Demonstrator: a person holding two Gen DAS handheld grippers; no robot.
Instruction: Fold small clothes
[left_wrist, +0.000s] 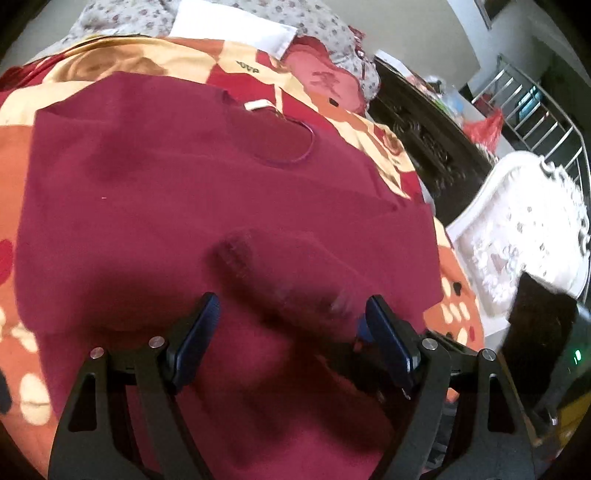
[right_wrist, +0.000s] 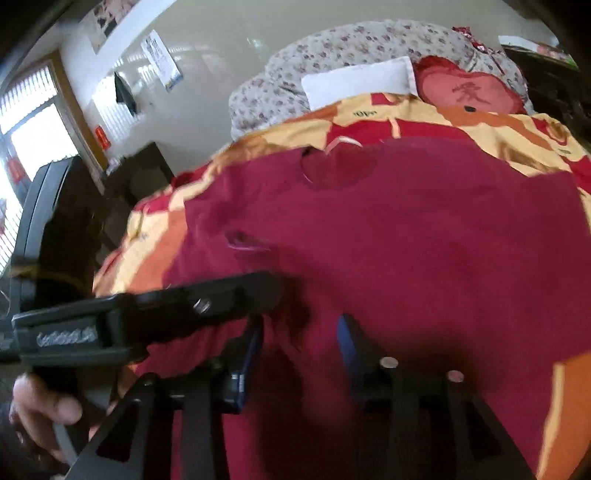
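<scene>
A maroon T-shirt (left_wrist: 166, 192) lies spread flat on a patterned bedspread (left_wrist: 110, 62), its neckline (left_wrist: 284, 142) toward the pillows. One blurred sleeve (left_wrist: 258, 251) is folded in over the body. My left gripper (left_wrist: 291, 306) hovers over the shirt's lower part, jaws wide apart, with nothing pinched. In the right wrist view the same shirt (right_wrist: 424, 240) fills the middle. My right gripper (right_wrist: 301, 325) stands partly open just above it; cloth shows in the gap, but the pads do not press on it. The left gripper's black body (right_wrist: 147, 314) crosses in front, held by a hand (right_wrist: 44, 406).
At the bed's head lie a floral quilt (left_wrist: 314, 22), a white pillow (left_wrist: 229, 26) and a red heart cushion (left_wrist: 325, 79). Dark carved furniture (left_wrist: 424, 140) and a white ornate piece (left_wrist: 517, 221) stand beside the bed. A bright window (right_wrist: 33, 144) is at far left.
</scene>
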